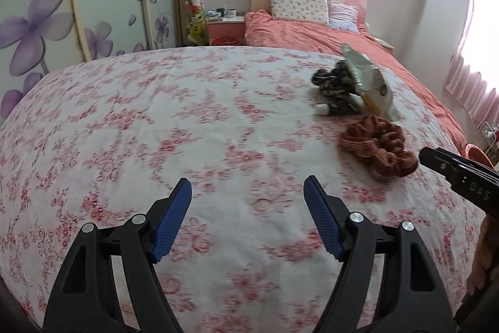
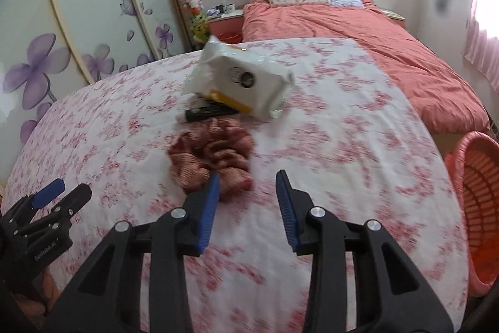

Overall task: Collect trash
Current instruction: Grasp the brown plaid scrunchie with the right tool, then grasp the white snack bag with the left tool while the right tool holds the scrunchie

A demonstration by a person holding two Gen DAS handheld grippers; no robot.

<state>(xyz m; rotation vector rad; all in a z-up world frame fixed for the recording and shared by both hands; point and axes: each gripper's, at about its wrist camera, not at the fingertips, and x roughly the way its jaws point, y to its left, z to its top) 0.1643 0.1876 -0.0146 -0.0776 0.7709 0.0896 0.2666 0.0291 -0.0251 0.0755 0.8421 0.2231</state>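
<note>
Right gripper point(image 2: 246, 198) stood released above the floral cloth point(image 2: 343, 145); left gripper point(image 1: 248, 208) likewise released, holding nothing. Ribbed scrunchie point(image 2: 212, 152) lay nearest, crinkled white wrapper point(image 2: 240, 77) and tube point(image 2: 205, 113) beyond. Risk: pads snagging the soft scrunchie instead. Slatted basket point(image 2: 477, 208) waited right.

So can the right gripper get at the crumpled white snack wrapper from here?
Probably yes. The right gripper is open and empty, but the rust-coloured ribbed scrunchie lies directly between it and the crumpled white snack wrapper; coming over from above should clear it.
</note>
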